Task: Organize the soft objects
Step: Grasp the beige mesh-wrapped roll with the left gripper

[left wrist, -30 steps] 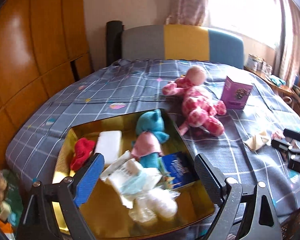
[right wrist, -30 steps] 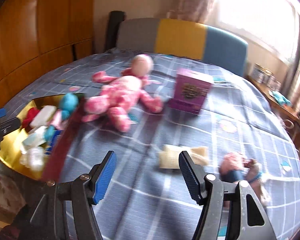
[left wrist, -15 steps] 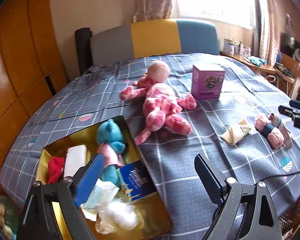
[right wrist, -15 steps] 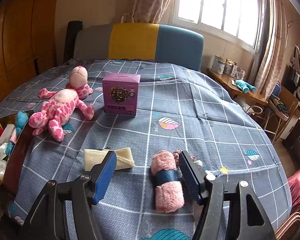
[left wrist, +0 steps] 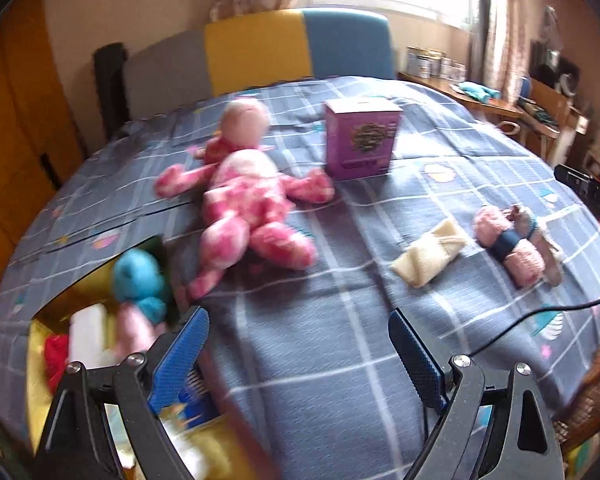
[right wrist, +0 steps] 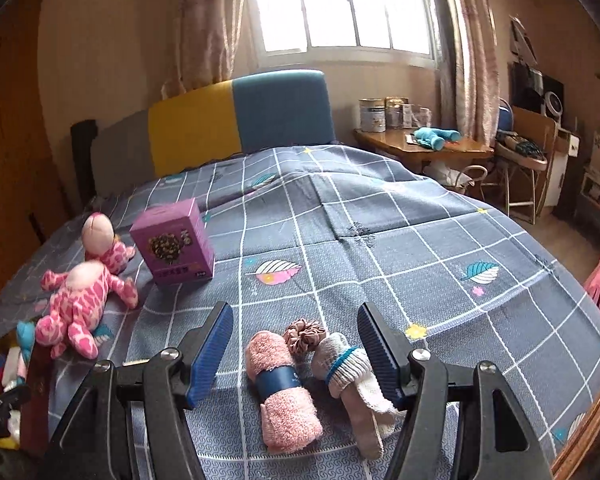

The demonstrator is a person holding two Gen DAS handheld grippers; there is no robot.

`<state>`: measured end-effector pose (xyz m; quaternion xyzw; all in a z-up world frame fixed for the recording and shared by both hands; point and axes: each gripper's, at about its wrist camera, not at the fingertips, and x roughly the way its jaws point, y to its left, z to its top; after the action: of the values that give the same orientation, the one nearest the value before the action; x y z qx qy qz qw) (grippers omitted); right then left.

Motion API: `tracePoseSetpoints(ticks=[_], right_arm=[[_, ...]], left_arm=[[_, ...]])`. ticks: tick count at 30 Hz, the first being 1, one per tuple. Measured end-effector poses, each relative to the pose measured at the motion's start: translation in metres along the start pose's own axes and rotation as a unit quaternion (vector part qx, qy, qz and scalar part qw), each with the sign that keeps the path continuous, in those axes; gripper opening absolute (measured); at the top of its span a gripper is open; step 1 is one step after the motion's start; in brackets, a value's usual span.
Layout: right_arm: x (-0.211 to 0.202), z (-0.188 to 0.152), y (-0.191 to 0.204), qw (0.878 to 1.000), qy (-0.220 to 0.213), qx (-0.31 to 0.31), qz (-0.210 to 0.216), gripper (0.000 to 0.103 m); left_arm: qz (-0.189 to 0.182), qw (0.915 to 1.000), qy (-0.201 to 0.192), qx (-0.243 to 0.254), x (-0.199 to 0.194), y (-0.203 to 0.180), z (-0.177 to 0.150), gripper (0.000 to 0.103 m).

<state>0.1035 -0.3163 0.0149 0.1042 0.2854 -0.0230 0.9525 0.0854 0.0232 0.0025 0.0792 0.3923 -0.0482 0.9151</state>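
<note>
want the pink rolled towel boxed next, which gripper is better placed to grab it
Right. The right gripper is open with the pink rolled towel between its fingers; the left gripper hangs open over bare bedspread.

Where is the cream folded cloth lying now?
In the left wrist view, the cream folded cloth lies on the bedspread, right of the pink plush doll and left of the pink rolled towel.

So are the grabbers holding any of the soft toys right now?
No, nothing is held. The left gripper is open over bare blanket. The right gripper is open around the pink towel roll and the socks, not squeezing them.
</note>
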Motion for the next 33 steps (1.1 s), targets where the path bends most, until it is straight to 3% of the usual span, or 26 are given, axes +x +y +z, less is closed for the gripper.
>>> tracePoseSetpoints(ticks=[5,9,11,15,21,22,24,25,28,33], right_arm=[[0.004,0.003,-0.027,0.997,0.009,0.073,0.005,0.066],[0.01,0.002,-0.037,0.995,0.027,0.099,0.013,0.066],[0.011,0.001,-0.039,0.994,0.031,0.108,0.016,0.066],[0.01,0.0,-0.049,0.99,0.031,0.135,0.021,0.066],[0.008,-0.003,-0.072,0.98,0.024,0.197,0.024,0.066],[0.009,-0.003,-0.076,0.978,0.025,0.206,0.025,0.066],[0.01,-0.004,-0.081,0.974,0.027,0.221,0.029,0.066],[0.01,-0.005,-0.083,0.973,0.027,0.227,0.03,0.066],[0.01,-0.006,-0.089,0.969,0.025,0.244,0.033,0.066],[0.011,-0.007,-0.094,0.964,0.028,0.262,0.036,0.066]], left_arm=[[-0.039,0.9983,-0.001,0.043,0.018,-0.035,0.022,0.092],[-0.071,0.9922,0.006,0.102,0.04,-0.072,0.038,0.089],[-0.088,0.987,0.015,0.134,0.055,-0.092,0.044,0.084],[-0.109,0.9765,0.028,0.184,0.078,-0.126,0.05,0.084],[-0.097,0.9596,0.035,0.262,0.114,-0.17,0.046,0.084],[-0.096,0.9593,0.039,0.263,0.12,-0.172,0.046,0.083],[-0.104,0.9618,0.05,0.248,0.131,-0.17,0.048,0.069],[-0.116,0.9633,0.06,0.235,0.137,-0.167,0.05,0.056],[-0.148,0.9649,0.095,0.195,0.153,-0.159,0.05,0.053],[-0.17,0.9739,0.075,0.13,0.144,-0.137,0.053,0.052]])
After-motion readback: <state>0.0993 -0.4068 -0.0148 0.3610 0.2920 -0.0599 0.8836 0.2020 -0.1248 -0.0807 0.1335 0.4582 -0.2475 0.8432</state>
